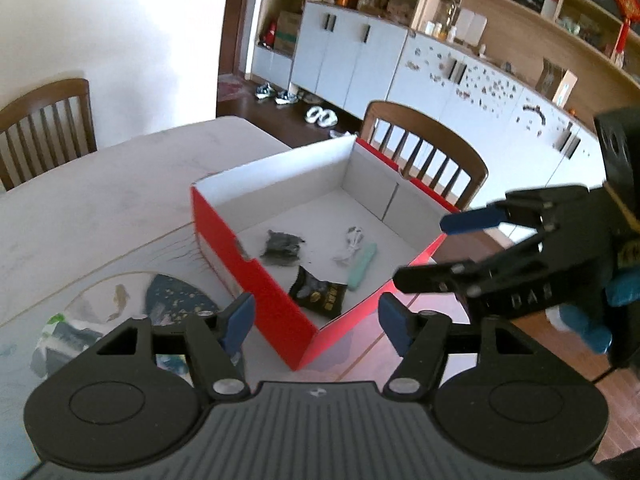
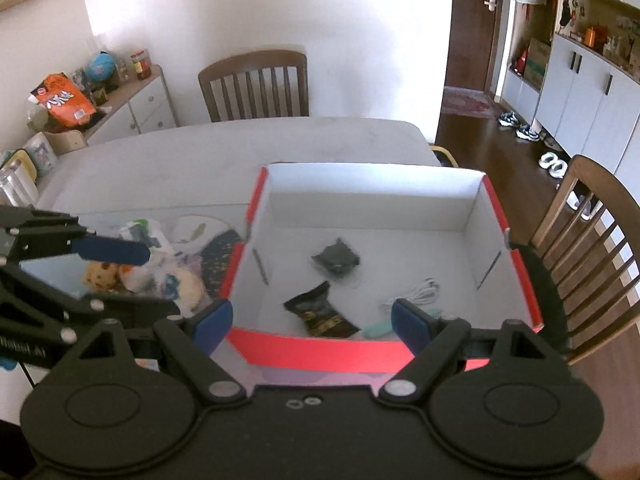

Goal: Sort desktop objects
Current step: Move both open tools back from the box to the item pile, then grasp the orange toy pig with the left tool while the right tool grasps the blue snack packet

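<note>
Very little can be read here. In the left wrist view, the black body of the right gripper carries pale raised letters that look like "DAS" (the first and last are soft, so the reading is unsure). In the right wrist view, the left gripper shows white lettering near the picture's left edge that reads roughly "Robot.AI", cut off at its start. The black snack packet in the red box bears gold print, too blurred to read in either view. The orange bag on the side cabinet has large white characters that cannot be made out.
</note>
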`<state>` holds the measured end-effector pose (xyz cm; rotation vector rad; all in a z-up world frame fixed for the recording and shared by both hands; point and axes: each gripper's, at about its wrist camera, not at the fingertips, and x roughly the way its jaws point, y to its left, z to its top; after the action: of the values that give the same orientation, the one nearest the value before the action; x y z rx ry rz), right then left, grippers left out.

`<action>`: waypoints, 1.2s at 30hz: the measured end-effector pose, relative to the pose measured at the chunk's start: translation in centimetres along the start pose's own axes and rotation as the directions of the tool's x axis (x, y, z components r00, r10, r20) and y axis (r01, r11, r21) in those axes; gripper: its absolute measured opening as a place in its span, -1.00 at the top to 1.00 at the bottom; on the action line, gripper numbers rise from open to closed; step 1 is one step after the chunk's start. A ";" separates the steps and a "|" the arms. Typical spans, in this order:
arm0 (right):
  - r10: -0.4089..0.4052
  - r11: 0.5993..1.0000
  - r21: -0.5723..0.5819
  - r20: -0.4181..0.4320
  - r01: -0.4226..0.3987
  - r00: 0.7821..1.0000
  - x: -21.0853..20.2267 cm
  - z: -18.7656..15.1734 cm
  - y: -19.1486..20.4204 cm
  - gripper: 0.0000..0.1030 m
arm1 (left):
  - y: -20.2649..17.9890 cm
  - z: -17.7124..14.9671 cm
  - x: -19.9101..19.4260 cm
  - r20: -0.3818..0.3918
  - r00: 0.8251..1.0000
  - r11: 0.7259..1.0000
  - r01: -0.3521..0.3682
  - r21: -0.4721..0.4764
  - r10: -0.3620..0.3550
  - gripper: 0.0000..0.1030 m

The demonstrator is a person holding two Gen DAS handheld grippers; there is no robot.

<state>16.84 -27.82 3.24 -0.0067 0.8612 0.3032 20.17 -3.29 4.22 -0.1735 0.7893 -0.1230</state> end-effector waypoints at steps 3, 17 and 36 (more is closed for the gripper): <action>-0.002 1.000 -0.012 0.016 0.002 1.000 -0.3 -0.7 1.7 -0.71 | 0.9 -0.6 -1.3 0.020 1.000 1.000 -0.011 0.000 0.011 -0.34; -0.031 0.997 -0.062 0.077 0.036 0.997 -0.6 -3.9 9.1 -0.71 | 7.4 -4.9 -6.0 0.045 0.995 0.994 -0.086 -0.066 0.089 -0.42; 0.091 0.989 -0.124 0.039 -0.086 0.995 1.4 -7.0 17.1 -0.98 | 12.7 -9.1 -6.5 0.025 0.991 0.988 -0.128 -0.088 0.131 -0.99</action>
<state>7.96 -11.95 -0.37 -0.0756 0.7992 0.4375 9.72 9.34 -0.07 -0.2051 0.7738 0.0364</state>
